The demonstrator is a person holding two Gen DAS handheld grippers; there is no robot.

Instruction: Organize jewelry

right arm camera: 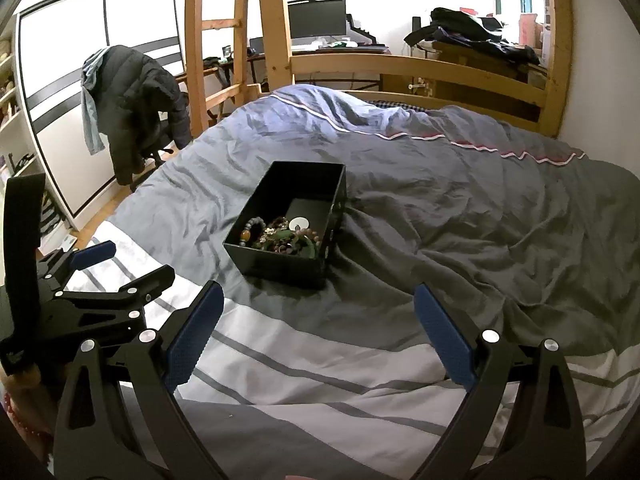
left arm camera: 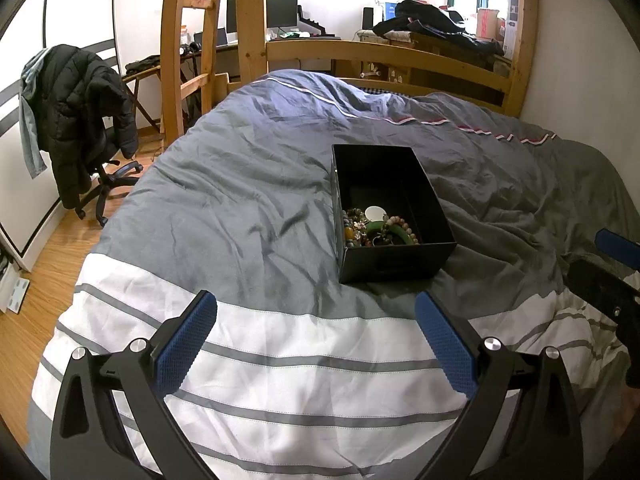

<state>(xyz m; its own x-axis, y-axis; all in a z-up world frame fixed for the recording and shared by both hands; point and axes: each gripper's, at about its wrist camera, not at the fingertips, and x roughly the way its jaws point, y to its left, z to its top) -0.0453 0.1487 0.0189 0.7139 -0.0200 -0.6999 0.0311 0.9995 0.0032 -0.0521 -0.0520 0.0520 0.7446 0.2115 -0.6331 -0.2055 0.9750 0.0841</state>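
- A black box [left arm camera: 390,216] sits open-topped on the duvet [left arm camera: 248,208] of the bed, on the grey part just past the white striped band.
- The jewelry [left arm camera: 378,230] lies heaped at the box's near end, against the near wall; the far half of the box floor is bare.
- In the heap I can pick out a green bangle [left arm camera: 394,234], a string of pinkish beads [left arm camera: 402,222], a string of grey and amber beads [right arm camera: 252,230] and a flat white disc [left arm camera: 375,213]. The rest is a tangle too small for me to sort.
- From my right wrist view the same box [right arm camera: 288,220] shows a dark flat insert lying on its floor beyond the heap.
- My left gripper [left arm camera: 316,340] hangs over the white stripes, short of the box, its blue pads [left arm camera: 188,344] wide apart and nothing between them.
- My right gripper [right arm camera: 318,336] is likewise spread wide and empty, over the striped band near the box's near corner, touching nothing.
- The right view catches my left gripper [right arm camera: 120,264] off to the side, low over the bed's edge.
- Beyond the bed stand a wooden bed frame [left arm camera: 384,56], a ladder [left arm camera: 188,52], and a chair [left arm camera: 104,176] with a black jacket [left arm camera: 80,120] draped over it.
- A desk with monitors [left arm camera: 280,8] lines the far wall.
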